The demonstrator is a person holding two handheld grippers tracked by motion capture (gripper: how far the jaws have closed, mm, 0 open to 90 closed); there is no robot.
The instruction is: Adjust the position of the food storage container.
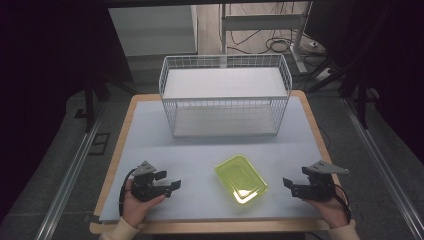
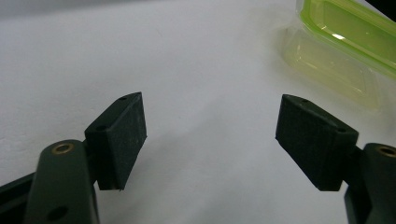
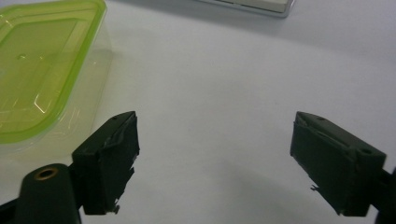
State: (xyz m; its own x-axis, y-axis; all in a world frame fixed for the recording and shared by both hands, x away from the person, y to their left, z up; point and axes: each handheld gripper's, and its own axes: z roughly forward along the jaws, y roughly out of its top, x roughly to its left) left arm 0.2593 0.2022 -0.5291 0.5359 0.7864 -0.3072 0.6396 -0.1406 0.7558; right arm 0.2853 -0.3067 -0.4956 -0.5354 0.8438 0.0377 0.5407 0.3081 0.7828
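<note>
one lidded green container (image 1: pixel 240 177) lies near the table's front edge, midway between both grippers. the left gripper (image 1: pixel 169 181) and right gripper (image 1: pixel 289 185) stand wide and empty, well apart from it. best to close in level from both sides, gripping the rim. bare table (image 1: pixel 150 135) surrounds it; the wire basket (image 1: pixel 225 95) sits toward the back edge.

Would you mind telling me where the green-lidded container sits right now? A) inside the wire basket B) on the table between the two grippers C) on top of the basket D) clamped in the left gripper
B: the green-lidded container lies flat on the table, between the open left gripper and the open right gripper, in front of the wire basket.
</note>
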